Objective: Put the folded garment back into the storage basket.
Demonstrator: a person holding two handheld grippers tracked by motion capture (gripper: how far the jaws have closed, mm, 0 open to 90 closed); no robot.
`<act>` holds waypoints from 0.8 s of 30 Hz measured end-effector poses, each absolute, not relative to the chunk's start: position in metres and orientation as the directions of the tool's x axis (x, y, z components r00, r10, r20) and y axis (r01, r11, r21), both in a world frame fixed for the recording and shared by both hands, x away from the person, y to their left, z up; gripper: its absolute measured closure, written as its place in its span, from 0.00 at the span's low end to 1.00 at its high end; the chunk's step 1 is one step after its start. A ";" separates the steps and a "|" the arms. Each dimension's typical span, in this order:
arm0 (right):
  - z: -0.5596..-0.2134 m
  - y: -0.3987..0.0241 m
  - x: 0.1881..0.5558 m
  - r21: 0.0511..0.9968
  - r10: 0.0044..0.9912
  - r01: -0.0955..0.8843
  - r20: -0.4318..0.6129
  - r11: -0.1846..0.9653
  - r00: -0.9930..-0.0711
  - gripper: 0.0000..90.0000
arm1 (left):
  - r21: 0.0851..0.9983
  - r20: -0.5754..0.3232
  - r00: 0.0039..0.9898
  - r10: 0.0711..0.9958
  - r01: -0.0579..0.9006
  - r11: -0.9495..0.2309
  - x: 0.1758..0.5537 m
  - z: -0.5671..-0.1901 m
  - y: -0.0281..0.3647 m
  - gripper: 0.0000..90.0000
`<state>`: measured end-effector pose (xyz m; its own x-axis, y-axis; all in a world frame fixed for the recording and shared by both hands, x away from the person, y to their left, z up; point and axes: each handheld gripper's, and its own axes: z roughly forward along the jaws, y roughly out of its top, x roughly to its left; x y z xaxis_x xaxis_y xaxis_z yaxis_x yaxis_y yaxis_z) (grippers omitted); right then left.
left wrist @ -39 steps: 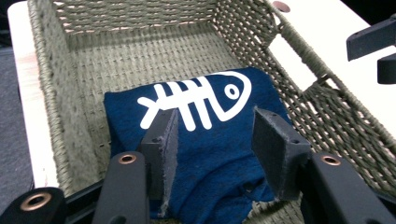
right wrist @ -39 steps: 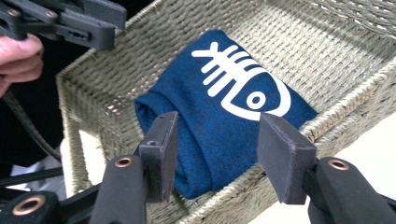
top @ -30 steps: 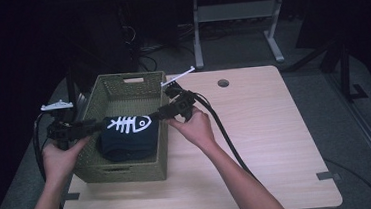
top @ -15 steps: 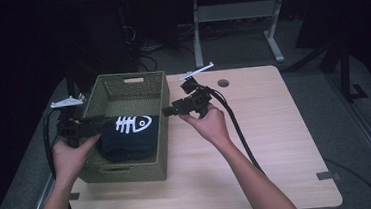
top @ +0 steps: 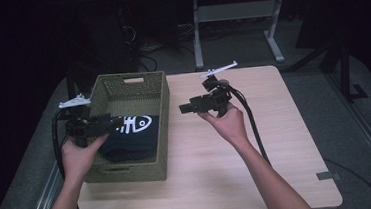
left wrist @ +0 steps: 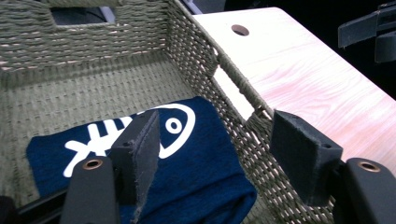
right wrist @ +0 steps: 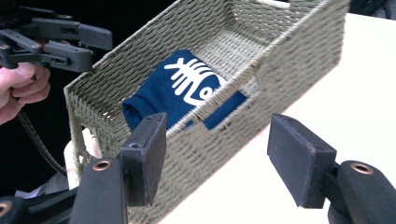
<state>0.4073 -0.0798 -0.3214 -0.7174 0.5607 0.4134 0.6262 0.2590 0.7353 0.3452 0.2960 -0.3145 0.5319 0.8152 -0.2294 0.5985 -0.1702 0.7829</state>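
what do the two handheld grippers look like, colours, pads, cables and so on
Both the left gripper and the right gripper are black, two-jaw tools. Each jaw ends in a flat rectangular pad of dark, felt-like material with frayed edges, bolted on beside a brass-coloured rivet. A light grey three-cornered plate rides on top of each, and a thick black cable trails from each. The forearms are bare, no sleeves.

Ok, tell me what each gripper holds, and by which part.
Nothing: left gripper and right gripper have just been opening, jaws empty. The folded navy fish-print cloth lies loose in the green woven basket.
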 end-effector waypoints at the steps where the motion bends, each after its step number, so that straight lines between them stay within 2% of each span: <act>1: -0.322 -0.084 0.407 0.735 0.564 0.627 0.412 0.258 -0.715 0.41 | 0.781 -0.226 0.533 0.815 0.599 -0.175 0.345 -0.315 0.294 0.36; 9: -0.322 -0.109 0.405 0.740 0.580 0.630 0.414 0.234 -0.702 0.39 | 0.784 -0.248 0.549 0.798 0.597 -0.168 0.346 -0.315 0.280 0.31; 24: -0.325 -0.138 0.396 0.749 0.593 0.621 0.398 0.232 -0.700 0.37 | 0.795 -0.259 0.623 0.738 0.571 -0.203 0.342 -0.313 0.242 0.32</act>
<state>0.3962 -0.1384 -0.3251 -0.7001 0.5932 0.3975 0.6213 0.2316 0.7485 0.3422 0.2416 -0.3133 0.6227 0.7385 -0.2586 0.5714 -0.2034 0.7951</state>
